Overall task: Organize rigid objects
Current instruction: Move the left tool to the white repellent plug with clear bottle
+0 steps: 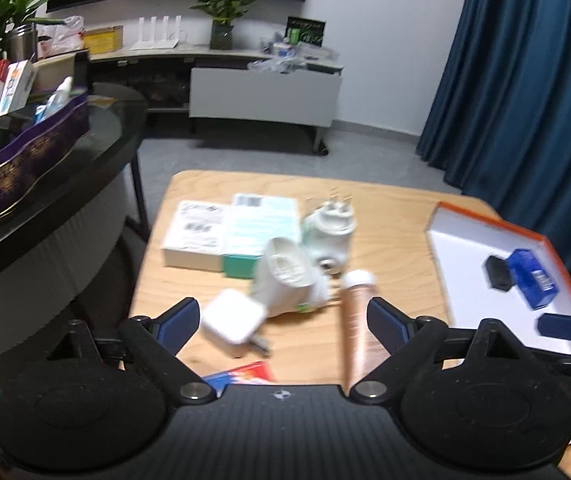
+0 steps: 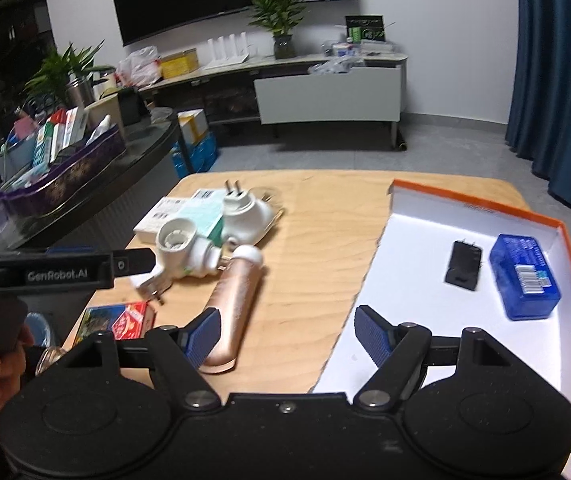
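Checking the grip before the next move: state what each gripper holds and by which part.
Nothing is held. The left gripper and the right gripper are both open and empty above the table.

Two black handheld grippers

Right gripper (image 2: 283, 336) and left gripper (image 1: 283, 326): blue ribbed pads, silver pivot screws, ribbed housing, "GenRobot.AI" marking.

The left wrist view is taken from just behind the wide-open left gripper (image 1: 283, 320), tilted down over the light wooden table (image 1: 385, 216) and close to the clutter. The right wrist view is set likewise behind the right gripper (image 2: 287, 334), further right. Shared by both are the orange-rimmed white tray (image 1: 485, 224) (image 2: 465, 202), the rose-gold tube (image 1: 355, 332) (image 2: 233, 300) and the far wall.
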{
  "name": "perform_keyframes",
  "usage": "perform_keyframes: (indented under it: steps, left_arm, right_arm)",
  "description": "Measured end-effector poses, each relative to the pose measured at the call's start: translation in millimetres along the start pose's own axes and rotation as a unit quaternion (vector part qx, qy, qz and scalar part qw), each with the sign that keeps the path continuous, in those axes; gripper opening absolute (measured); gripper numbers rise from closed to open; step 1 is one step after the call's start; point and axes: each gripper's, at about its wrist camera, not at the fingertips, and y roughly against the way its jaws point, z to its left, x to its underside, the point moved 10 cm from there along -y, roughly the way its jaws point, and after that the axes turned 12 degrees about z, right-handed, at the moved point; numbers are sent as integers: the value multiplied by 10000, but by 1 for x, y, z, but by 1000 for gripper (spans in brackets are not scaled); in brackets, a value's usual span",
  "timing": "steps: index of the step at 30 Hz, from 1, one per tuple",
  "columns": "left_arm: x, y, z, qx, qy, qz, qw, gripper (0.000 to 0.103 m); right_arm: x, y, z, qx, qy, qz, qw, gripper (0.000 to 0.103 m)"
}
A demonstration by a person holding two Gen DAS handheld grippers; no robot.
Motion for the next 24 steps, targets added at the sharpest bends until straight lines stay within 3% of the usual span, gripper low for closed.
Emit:
perform_keyframes:
  steps: [8,24]
  left_arm:
    - [-3,-18,4,29,-165,92,9998,99]
    - [-21,-73,-5,-115,-659,262,9974,95]
  right_arm:
    - [3,-7,5,-25,41,91,9999,87]
    - [2,-22,-3,-36,-85,248,9997,87]
